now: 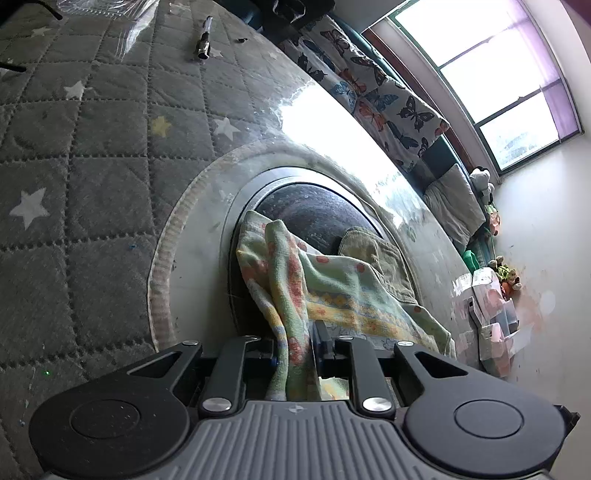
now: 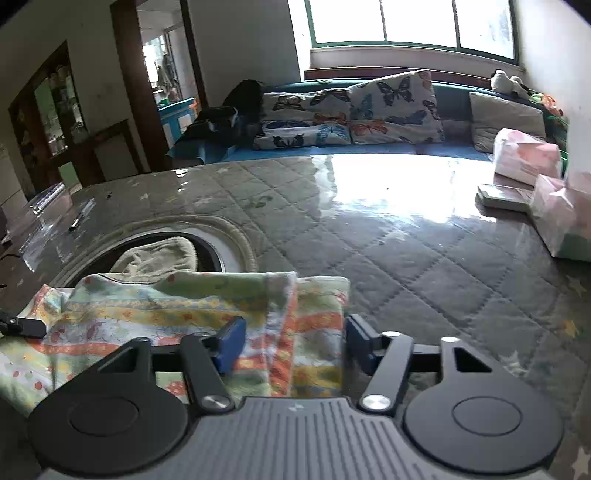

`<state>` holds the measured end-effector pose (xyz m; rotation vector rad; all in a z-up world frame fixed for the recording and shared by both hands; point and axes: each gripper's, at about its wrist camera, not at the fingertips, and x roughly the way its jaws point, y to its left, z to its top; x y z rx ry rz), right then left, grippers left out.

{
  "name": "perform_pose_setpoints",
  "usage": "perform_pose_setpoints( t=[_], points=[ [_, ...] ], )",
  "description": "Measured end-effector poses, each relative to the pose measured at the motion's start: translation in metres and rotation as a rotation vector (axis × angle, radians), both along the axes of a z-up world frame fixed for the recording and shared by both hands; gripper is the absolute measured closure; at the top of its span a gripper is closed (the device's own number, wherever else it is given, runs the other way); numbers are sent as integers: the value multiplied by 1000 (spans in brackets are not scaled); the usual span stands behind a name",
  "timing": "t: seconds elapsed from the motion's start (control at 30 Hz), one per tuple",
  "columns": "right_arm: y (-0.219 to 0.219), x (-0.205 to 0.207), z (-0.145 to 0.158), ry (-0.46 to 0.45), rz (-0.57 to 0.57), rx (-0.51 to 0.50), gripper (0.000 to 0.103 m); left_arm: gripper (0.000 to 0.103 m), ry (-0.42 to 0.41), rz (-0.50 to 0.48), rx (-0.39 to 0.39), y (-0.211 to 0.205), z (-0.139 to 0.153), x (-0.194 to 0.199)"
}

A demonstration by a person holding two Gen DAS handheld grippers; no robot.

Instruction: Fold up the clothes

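Now the grey quilted star-print desk point(image 2: 424, 258) under clear plastic carries the pastel floral towel point(image 2: 192, 314), lying at seven o'clock over a round black inset point(image 1: 314, 210). Beyond it, at eleven o'clock, lies an olive corduroy garment point(image 2: 159, 254). Left claw point(image 1: 295, 354) pinches a towel fold; right claw point(image 2: 291, 343) stands apart, straddling the towel's edge without pressing.

Grey quilted star-print table cover point(image 2: 424, 258) under glossy clear plastic, glaring white beneath the green-framed window point(image 2: 410, 22). Beyond the table, a blue sofa point(image 2: 369, 149) below that window, lined with butterfly-print cushions point(image 2: 391, 107) and one plain grey cushion point(image 2: 506, 118). Left of the sofa, a dark wooden doorway point(image 2: 155, 85). White walls point(image 2: 243, 44) around the window.
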<state>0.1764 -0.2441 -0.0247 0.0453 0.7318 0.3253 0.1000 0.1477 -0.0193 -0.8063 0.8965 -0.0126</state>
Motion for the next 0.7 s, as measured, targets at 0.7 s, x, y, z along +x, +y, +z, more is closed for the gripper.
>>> perform_pose_setpoints(
  t=[0.7],
  points=[
    [-43, -33, 63, -104, -90, 98, 102, 93, -188, -185, 187, -63, 61, 27]
  ],
)
